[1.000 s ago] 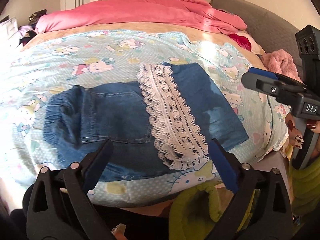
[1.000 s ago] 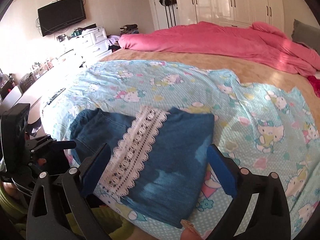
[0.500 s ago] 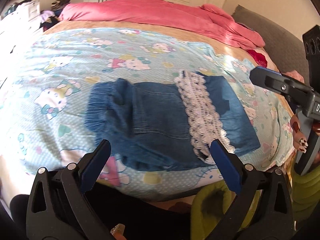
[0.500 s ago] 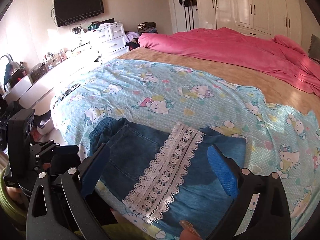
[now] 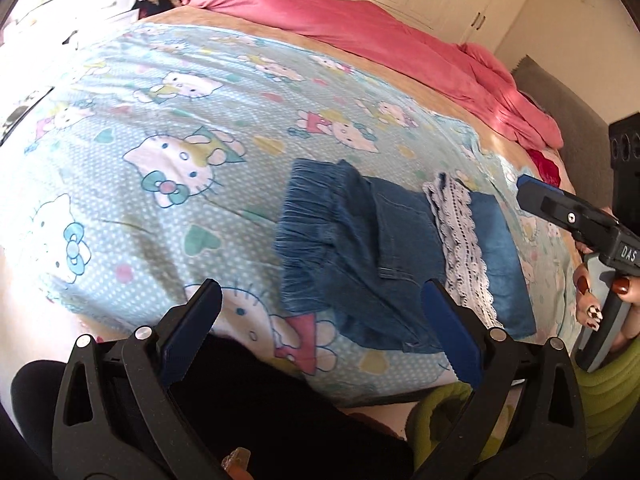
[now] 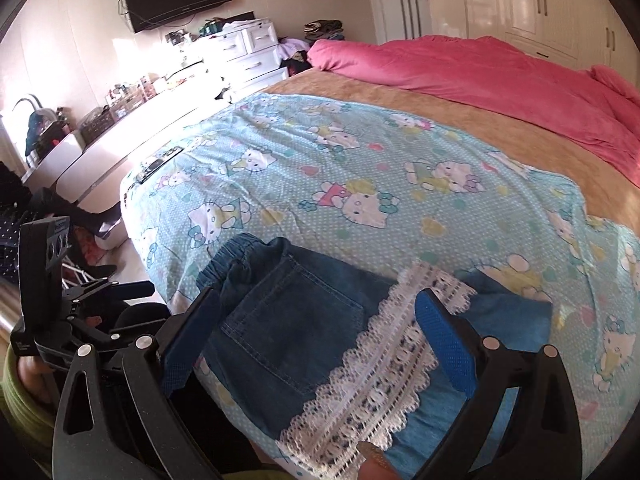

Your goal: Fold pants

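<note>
Folded blue denim pants with white lace band (image 5: 404, 256) lay on cartoon-cat bedsheet (image 5: 168, 160). Left gripper (image 5: 320, 332) and right gripper (image 6: 316, 332) both gaped wide, empty.

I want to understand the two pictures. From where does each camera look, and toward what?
Left wrist: on the open left gripper, facing the folded blue denim pants; the right gripper shows at right.
Right wrist: on the open right gripper, over the pants' white lace band.
Both share the pants and cartoon-cat bedsheet.
</note>
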A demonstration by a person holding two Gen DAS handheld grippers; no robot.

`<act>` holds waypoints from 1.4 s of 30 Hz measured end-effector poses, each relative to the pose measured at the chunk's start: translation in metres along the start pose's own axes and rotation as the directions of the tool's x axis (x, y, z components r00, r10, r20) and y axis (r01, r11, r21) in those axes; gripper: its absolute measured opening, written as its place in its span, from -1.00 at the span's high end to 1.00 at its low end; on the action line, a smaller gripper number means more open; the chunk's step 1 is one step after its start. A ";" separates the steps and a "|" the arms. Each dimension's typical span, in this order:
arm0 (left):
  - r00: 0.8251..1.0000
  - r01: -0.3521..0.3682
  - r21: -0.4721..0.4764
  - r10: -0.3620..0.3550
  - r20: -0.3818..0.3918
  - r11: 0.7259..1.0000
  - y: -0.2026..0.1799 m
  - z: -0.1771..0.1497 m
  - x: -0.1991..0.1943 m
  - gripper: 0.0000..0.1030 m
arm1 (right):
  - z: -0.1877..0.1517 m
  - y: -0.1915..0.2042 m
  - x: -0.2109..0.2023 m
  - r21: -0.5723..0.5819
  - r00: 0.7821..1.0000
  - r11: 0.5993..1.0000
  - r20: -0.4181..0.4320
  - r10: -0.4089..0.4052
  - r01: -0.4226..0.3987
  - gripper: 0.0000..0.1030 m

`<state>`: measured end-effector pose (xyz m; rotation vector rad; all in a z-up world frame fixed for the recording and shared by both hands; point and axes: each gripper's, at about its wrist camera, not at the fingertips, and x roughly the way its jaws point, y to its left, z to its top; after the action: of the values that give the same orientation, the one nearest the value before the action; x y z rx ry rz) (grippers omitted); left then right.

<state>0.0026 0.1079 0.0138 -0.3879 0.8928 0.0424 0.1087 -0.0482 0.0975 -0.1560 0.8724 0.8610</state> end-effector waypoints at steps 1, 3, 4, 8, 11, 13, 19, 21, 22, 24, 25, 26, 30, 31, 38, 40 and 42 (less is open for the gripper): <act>1.000 0.007 -0.011 -0.007 -0.001 1.000 0.002 0.000 0.001 -0.81 | 0.004 0.002 0.005 -0.013 1.000 1.000 -0.009 0.008 -0.008 -0.89; 0.999 0.048 -0.041 -0.048 0.000 0.998 0.005 -0.001 0.002 -0.70 | 0.014 0.007 0.021 -0.054 0.999 0.998 -0.041 0.023 -0.026 -0.89; 0.997 0.072 -0.057 -0.073 0.001 0.996 0.006 0.000 0.003 -0.52 | 0.018 0.009 0.028 -0.067 0.998 0.997 -0.053 0.027 -0.031 -0.89; 0.993 0.115 -0.073 -0.117 -0.022 0.991 0.000 -0.002 0.013 0.09 | 0.031 0.015 0.061 -0.099 0.992 0.994 -0.122 0.042 -0.054 -0.89; 0.989 0.136 -0.066 -0.140 -0.058 0.989 -0.008 -0.005 0.026 0.31 | 0.038 0.020 0.084 -0.125 0.984 0.989 -0.170 0.051 -0.073 -0.89; 0.986 0.145 -0.066 -0.150 -0.070 0.987 -0.011 -0.006 0.034 0.31 | 0.042 0.024 0.099 -0.139 0.977 0.986 -0.205 0.058 -0.088 -0.89; 0.983 0.158 -0.072 -0.164 -0.080 0.985 -0.010 -0.008 0.044 0.32 | 0.043 0.036 0.136 -0.165 0.948 0.974 -0.302 0.099 -0.155 -0.89; 0.982 0.165 -0.073 -0.170 -0.080 0.984 -0.009 -0.009 0.045 0.32 | 0.043 0.041 0.143 -0.174 0.941 0.969 -0.320 0.113 -0.176 -0.89; 0.981 0.168 -0.075 -0.174 -0.081 0.983 -0.008 -0.010 0.046 0.32 | 0.044 0.043 0.146 -0.175 0.937 0.966 -0.328 0.123 -0.188 -0.89; 0.981 0.172 -0.080 -0.178 -0.082 0.982 -0.007 -0.009 0.047 0.32 | 0.044 0.047 0.155 -0.173 0.924 0.961 -0.353 0.143 -0.215 -0.88; 0.980 0.173 -0.080 -0.180 -0.082 0.982 -0.007 -0.009 0.047 0.32 | 0.045 0.049 0.160 -0.170 0.921 0.960 -0.362 0.148 -0.221 -0.88; 0.981 0.173 -0.079 -0.179 -0.081 0.982 -0.006 -0.009 0.047 0.32 | 0.044 0.050 0.166 -0.164 0.914 0.959 -0.374 0.157 -0.231 -0.87; 0.981 0.173 -0.077 -0.179 -0.073 0.982 -0.005 -0.008 0.047 0.31 | 0.039 0.052 0.179 -0.143 0.886 0.943 -0.408 0.221 -0.301 -0.30; 0.981 0.175 -0.087 -0.181 -0.068 0.981 -0.003 -0.007 0.044 0.29 | 0.038 0.052 0.178 -0.138 0.881 0.937 -0.407 0.241 -0.320 -0.20; 0.989 0.136 -0.114 -0.142 -0.039 0.984 0.009 -0.002 0.031 -0.26 | 0.043 0.021 0.135 -0.072 0.901 0.933 -0.295 0.318 -0.353 0.37; 0.987 0.144 -0.114 -0.150 -0.055 0.983 0.007 -0.004 0.034 -0.37 | 0.044 0.013 0.124 -0.061 0.905 0.931 -0.266 0.332 -0.359 0.37; 0.981 0.167 -0.117 -0.176 -0.076 0.979 0.001 -0.007 0.038 -0.44 | 0.043 0.005 0.109 -0.050 0.906 0.927 -0.237 0.351 -0.372 0.37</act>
<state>0.0207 0.1021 -0.0194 -0.5718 0.9413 -0.0850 0.1689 0.0397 0.0475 -0.1787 1.0928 1.2524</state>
